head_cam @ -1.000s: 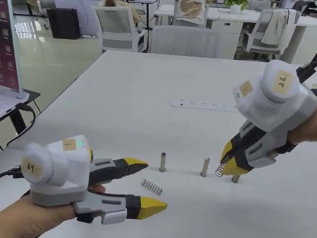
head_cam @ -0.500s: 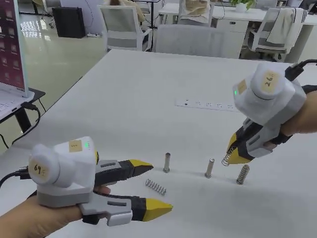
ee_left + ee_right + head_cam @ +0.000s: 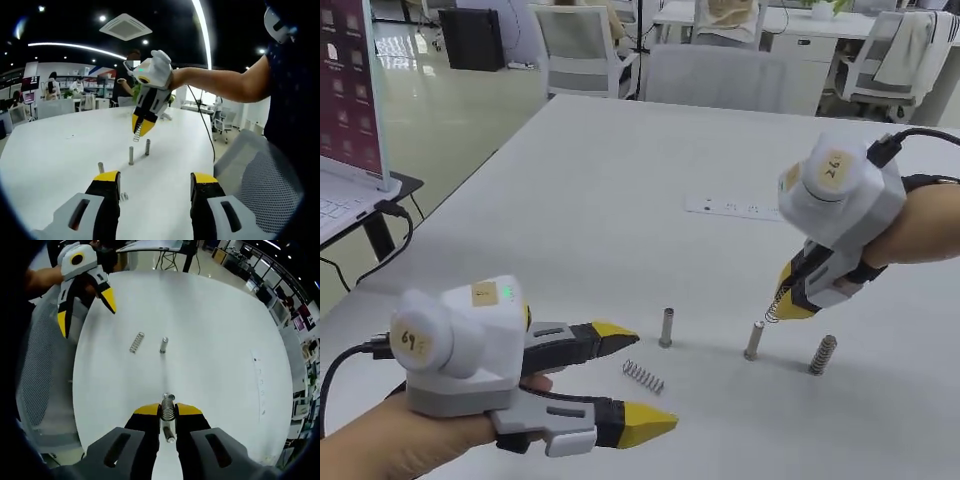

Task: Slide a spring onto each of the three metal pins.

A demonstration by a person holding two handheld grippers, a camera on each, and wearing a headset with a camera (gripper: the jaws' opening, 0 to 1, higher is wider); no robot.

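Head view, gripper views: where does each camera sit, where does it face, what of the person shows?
Head view: on the headset, facing down at the table; left hand, right hand, left tool, right tool.
Left gripper view: on the left tool, facing the pins; right arm.
Right gripper view: on the right tool, over its held spring; left hand.
All share the loose spring.

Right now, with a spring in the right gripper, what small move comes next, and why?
Probably lower the right gripper straight down: its spring hangs just above the bare middle pin, roughly in line, so it should slide on.
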